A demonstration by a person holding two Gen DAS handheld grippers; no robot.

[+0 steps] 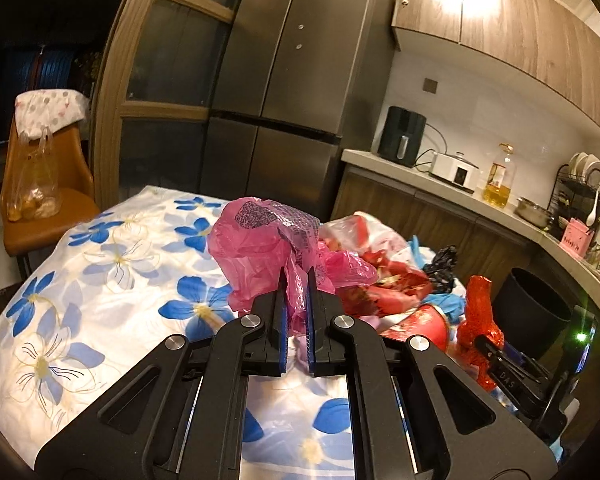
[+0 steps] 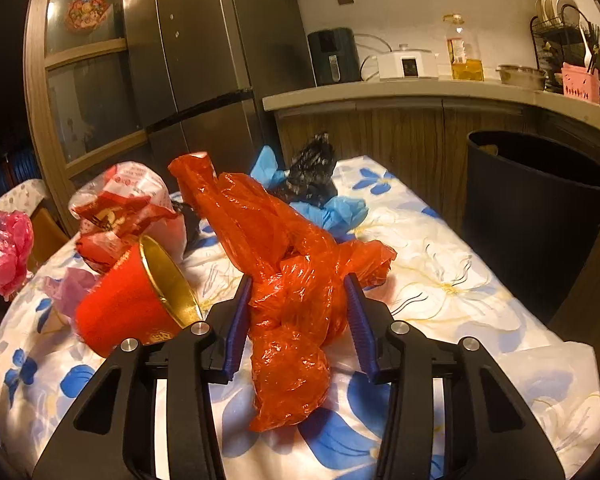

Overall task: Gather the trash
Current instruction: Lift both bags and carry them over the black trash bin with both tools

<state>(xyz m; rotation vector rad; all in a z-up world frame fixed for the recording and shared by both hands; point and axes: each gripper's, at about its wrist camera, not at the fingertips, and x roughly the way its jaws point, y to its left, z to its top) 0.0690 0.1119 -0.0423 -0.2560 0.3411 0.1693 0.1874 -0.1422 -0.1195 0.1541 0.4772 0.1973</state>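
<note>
My left gripper (image 1: 296,276) is shut on a pink plastic bag (image 1: 260,244) and holds it above the floral tablecloth (image 1: 100,280). The pink bag also shows at the left edge of the right wrist view (image 2: 4,252). My right gripper (image 2: 298,284) has its jaws around a crumpled red-orange plastic bag (image 2: 288,300); the pads look to press its sides. That bag shows in the left wrist view (image 1: 478,320) too. A black trash bin (image 2: 536,220) stands right of the table.
On the table lie a red paper cup with gold lining (image 2: 140,300), a red-and-white wrapper (image 2: 120,208), blue gloves (image 2: 332,208) and a black crumpled bag (image 2: 312,172). A chair with a yellow bag (image 1: 32,184) stands at the left. A counter (image 2: 420,92) with appliances is behind.
</note>
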